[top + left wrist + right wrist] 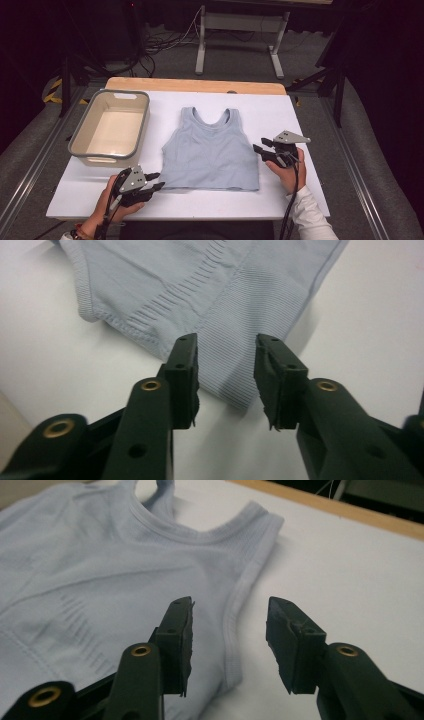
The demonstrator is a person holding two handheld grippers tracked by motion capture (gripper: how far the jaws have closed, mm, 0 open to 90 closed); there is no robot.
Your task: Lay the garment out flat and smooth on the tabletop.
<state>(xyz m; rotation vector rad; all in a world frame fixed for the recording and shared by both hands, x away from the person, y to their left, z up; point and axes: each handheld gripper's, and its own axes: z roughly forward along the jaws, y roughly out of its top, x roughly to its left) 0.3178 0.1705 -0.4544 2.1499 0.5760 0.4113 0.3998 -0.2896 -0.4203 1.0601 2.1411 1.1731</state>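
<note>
A pale blue cropped tank top (pixel 210 152) lies flat and face-up in the middle of the white table (pixel 300 115), straps toward the far edge and hem toward the person, so its long axis runs roughly away from the person. The left gripper (pixel 152 182) sits just off the hem's left corner, pointing inward; in the left gripper view its jaws stand spread with the ribbed hem corner (pixel 235 385) right between and ahead of them, seemingly not yet pinched. The right gripper (pixel 259 150) waits just beside the right side seam, jaws likewise apart; the right gripper view shows the armhole edge (pixel 235 615) running up between its fingertips. Both tongs are about equally close, each facing its own side of the garment. A beige bin (pixel 110 127) stands to the left, well apart from the top. Whether either lower jaw already touches cloth is hard to tell.
</note>
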